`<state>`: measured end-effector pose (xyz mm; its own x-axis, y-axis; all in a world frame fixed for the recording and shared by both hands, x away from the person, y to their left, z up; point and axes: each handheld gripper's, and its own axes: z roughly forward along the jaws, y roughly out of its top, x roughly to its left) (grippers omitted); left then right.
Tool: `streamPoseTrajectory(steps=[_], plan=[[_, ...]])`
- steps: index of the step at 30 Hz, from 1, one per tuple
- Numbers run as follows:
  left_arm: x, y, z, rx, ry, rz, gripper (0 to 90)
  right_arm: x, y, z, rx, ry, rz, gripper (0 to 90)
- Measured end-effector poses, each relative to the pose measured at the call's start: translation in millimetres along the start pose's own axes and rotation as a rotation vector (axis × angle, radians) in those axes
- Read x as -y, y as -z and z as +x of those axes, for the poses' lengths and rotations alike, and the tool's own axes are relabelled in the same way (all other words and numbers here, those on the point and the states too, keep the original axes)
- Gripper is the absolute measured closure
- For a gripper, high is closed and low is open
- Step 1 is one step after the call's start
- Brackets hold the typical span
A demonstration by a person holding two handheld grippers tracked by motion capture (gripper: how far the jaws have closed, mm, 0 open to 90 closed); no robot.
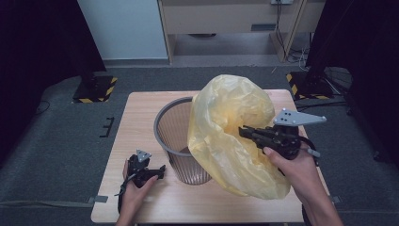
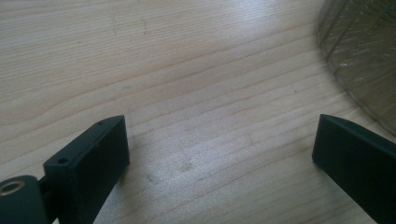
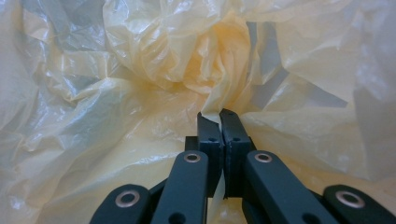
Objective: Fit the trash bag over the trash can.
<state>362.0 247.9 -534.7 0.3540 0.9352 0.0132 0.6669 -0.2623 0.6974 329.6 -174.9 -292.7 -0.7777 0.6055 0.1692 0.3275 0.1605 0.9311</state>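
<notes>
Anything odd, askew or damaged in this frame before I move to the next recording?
Nothing damaged or spilled. The yellow bag is not in the mesh bin but billows beside and over its rim, pinched by the right gripper. The left gripper rests open on the table.

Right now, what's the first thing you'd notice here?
A big puffy yellow plastic bag, draped against the right side of a grey mesh bin in the middle of the wooden table. The right tongs are pinched shut on the bag. The left tongs sit open near the table's front left.
</notes>
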Motion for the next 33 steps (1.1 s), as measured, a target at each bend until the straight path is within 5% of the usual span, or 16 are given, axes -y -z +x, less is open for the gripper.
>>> streamPoseTrajectory(steps=[33], plan=[[-0.3,-0.3,0.1,0.002,0.002,0.001,3.1,-63.7,-86.4,27.0,-0.033,0.058,0.151,89.0]])
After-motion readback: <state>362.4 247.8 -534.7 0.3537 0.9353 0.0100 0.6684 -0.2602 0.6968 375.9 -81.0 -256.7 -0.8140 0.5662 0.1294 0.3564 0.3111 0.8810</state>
